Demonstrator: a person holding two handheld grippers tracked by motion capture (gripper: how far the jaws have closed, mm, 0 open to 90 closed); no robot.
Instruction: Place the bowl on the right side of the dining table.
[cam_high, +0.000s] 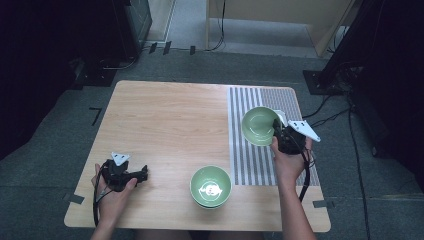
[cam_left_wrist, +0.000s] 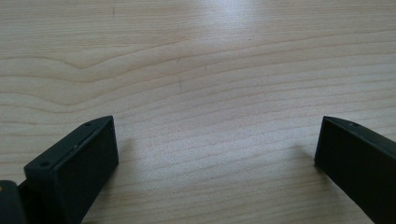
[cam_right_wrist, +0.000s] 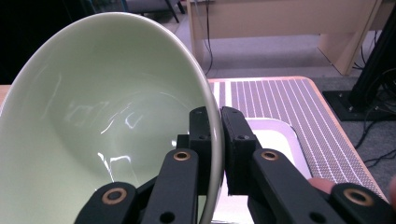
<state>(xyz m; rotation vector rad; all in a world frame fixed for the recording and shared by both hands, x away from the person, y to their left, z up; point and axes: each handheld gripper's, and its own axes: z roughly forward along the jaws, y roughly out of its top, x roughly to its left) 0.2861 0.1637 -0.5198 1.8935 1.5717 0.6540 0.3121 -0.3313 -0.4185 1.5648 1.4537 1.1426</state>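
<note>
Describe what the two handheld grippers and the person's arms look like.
Both the left gripper and the right gripper are black, each topped by a grey three-cornered plate with a black cable trailing back. Their jaws are flat black blocks with small screw holes. The forearms are bare, no sleeves.

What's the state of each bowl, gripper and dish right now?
Pale green ceramic bowl: lifted, tilted, rim clamped.
Right gripper: shut on that bowl's rim.
Left gripper: open, low over the bare wood table.
Second green bowl with white inner mark: upright on the table, untouched.
White dish: on the striped mat.
</note>
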